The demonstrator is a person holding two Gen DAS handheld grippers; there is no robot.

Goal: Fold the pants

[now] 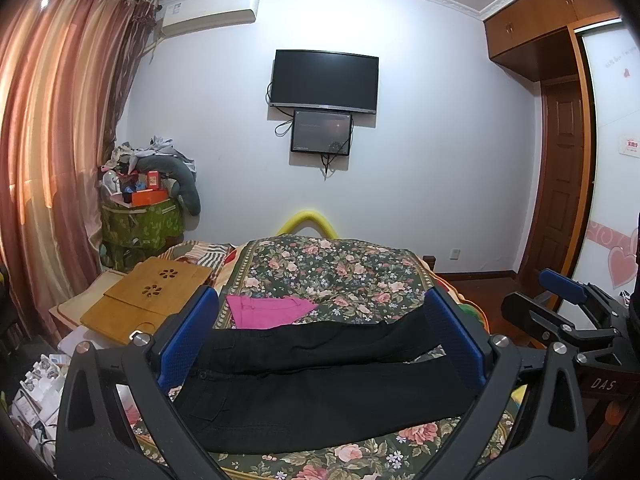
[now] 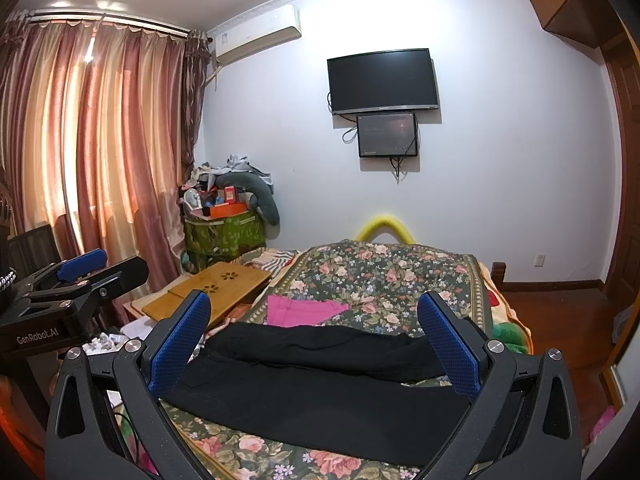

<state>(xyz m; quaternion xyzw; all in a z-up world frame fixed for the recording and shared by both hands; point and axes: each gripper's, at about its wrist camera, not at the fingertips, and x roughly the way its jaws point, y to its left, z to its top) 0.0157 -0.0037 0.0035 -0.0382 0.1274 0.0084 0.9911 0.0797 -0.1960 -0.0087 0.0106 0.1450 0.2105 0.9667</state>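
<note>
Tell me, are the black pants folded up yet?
Not yet. The black pants lie spread across the flowery bedspread, legs side by side and full length. The left tongs and right tongs both hang open above them, holding nothing. All the folding is left. A folded pink garment lies behind.

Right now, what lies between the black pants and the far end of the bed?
A folded pink garment lies on the floral bedspread just beyond the black pants; past it the bedspread is bare. Both wrist views show this.
</note>
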